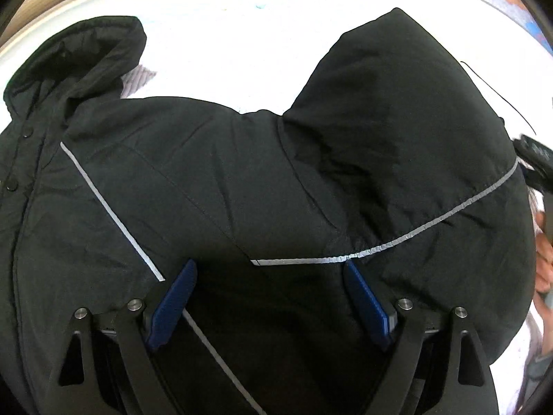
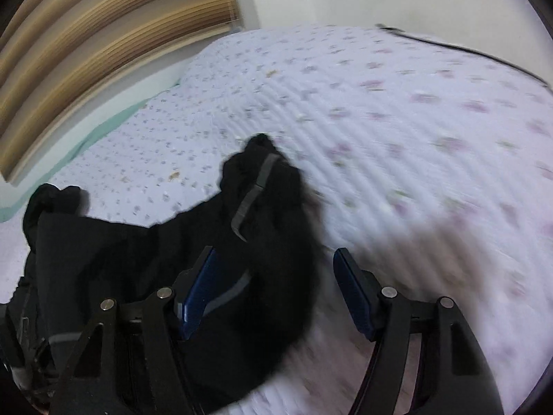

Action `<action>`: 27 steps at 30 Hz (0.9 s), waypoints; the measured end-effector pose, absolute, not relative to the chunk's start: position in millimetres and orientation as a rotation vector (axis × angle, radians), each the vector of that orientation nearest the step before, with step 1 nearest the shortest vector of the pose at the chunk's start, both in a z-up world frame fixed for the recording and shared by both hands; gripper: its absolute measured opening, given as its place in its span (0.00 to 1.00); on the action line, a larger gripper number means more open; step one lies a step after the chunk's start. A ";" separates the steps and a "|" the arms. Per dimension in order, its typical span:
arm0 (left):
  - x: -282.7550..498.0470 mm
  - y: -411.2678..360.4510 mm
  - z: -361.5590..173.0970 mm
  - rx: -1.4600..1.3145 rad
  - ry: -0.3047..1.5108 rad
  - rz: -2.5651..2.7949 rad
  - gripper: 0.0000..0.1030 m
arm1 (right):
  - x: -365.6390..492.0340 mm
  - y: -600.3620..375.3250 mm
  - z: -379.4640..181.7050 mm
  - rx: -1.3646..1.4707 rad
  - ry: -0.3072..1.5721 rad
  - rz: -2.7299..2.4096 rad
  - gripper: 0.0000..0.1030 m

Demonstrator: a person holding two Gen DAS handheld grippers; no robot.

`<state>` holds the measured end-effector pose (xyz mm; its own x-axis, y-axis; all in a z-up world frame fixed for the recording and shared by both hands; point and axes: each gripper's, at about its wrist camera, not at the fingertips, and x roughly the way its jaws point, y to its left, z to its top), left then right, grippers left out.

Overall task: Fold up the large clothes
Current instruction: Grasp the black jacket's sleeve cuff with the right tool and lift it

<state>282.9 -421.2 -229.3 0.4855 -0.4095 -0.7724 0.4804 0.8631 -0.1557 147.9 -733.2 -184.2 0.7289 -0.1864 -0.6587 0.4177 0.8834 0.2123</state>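
A black padded jacket (image 1: 242, 180) with thin grey reflective stripes (image 1: 432, 223) lies spread on a bed; its collar is at the upper left and a bulging sleeve at the upper right. My left gripper (image 1: 270, 265) hangs open just over the jacket's middle, blue pads (image 1: 172, 307) wide apart with fabric under and between them. In the blurred right wrist view, the jacket (image 2: 269, 207) fills the lower left. My right gripper (image 2: 273, 251) is open at its right edge. The left pad (image 2: 200, 290) is over the cloth and the right pad over the sheet.
The bed carries a white sheet with small flowers (image 2: 397, 121). A wooden slatted blind (image 2: 103, 34) and a white wall stand behind it. A black cable (image 2: 449, 46) runs along the far edge. A person's hand (image 1: 544, 259) shows at the right rim.
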 end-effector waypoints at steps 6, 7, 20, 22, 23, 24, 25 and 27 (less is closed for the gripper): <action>277.4 -416.8 -219.3 0.072 0.911 -0.552 0.84 | 147.6 -711.7 -158.3 0.272 0.667 -0.313 0.13; 275.1 -416.4 -211.8 0.070 0.904 -0.560 0.84 | 139.2 -709.1 -147.7 0.239 0.641 -0.331 0.13; 278.3 -488.4 -223.6 0.144 1.066 -0.734 0.84 | 45.8 -774.5 -109.3 0.320 0.587 -0.535 0.13; 273.1 -488.2 -218.6 0.169 1.035 -0.752 0.84 | 50.2 -773.2 -118.7 0.327 0.613 -0.514 0.13; 271.0 -486.2 -215.1 0.174 1.027 -0.761 0.84 | 51.6 -771.5 -119.6 0.338 0.613 -0.474 0.13; 270.3 -482.7 -211.3 0.177 1.020 -0.762 0.84 | 49.6 -771.9 -121.2 0.346 0.608 -0.441 0.13; 268.2 -475.8 -204.9 0.178 1.006 -0.755 0.84 | 49.4 -764.3 -116.4 0.350 0.594 -0.381 0.13; 259.1 -459.0 -189.8 0.169 0.974 -0.748 0.84 | 54.9 -738.7 -103.4 0.306 0.566 -0.298 0.13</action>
